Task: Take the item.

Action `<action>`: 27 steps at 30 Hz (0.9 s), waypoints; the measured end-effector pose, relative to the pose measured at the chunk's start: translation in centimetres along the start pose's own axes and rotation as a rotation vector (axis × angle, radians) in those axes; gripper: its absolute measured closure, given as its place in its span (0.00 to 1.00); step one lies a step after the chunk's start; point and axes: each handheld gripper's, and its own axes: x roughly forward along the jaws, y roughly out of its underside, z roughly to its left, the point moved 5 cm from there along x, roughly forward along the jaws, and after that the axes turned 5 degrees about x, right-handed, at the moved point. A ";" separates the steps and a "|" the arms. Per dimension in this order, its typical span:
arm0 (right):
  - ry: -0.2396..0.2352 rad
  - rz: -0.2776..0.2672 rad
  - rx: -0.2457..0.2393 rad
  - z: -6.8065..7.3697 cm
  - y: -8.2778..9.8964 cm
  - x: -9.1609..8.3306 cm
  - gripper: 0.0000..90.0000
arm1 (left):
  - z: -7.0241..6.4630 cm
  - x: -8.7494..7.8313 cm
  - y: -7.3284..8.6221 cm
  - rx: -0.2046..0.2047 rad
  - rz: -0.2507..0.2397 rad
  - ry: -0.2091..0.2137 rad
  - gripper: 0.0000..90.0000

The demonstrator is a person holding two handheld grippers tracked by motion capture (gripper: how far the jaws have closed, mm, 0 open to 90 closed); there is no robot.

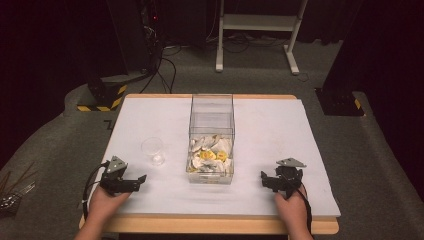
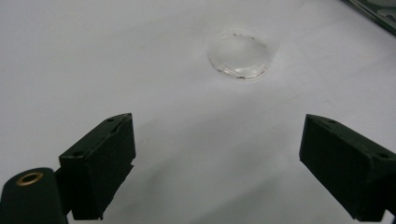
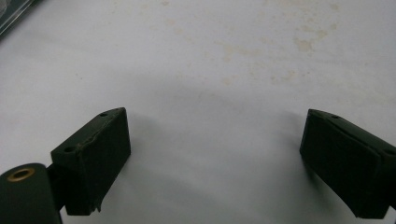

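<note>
Contents of clear box (image 1: 211, 131) too small for me to identify: pale and yellow pieces. Box cut to corner sliver (image 2: 373, 11) in my left gripper view. Dark clutter (image 1: 12, 197) at floor's left edge cropped, unreadable.

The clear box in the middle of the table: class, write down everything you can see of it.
The clear box is a tall, see-through rectangular container, plastic by its look, open at the top as far as the high view shows. It stands upright on the white table cover, midway between the two tools and touched by neither. Its bottom holds a loose heap of white and yellow pieces, too small to identify. A small clear glass stands apart to its left.
</note>
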 end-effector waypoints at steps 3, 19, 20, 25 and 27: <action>0.000 0.000 0.000 0.0 0.0 0.0 0.09 | -0.1 -0.2 -0.1 -0.001 -0.008 0.003 0.12; 0.000 0.000 0.000 0.0 0.0 0.0 0.09 | -0.2 -1.0 -0.8 0.001 -0.039 0.011 0.12; 0.000 0.000 0.000 0.0 0.0 0.0 0.09 | -0.1 -1.1 -0.8 0.002 -0.041 0.012 0.12; 0.000 0.000 0.000 0.0 0.0 0.0 0.09 | -0.1 -1.4 -1.0 -0.001 -0.049 0.010 0.12; -0.001 0.000 0.000 0.0 0.0 0.0 0.09 | 0.2 -1.7 -1.2 0.011 -0.053 0.002 0.12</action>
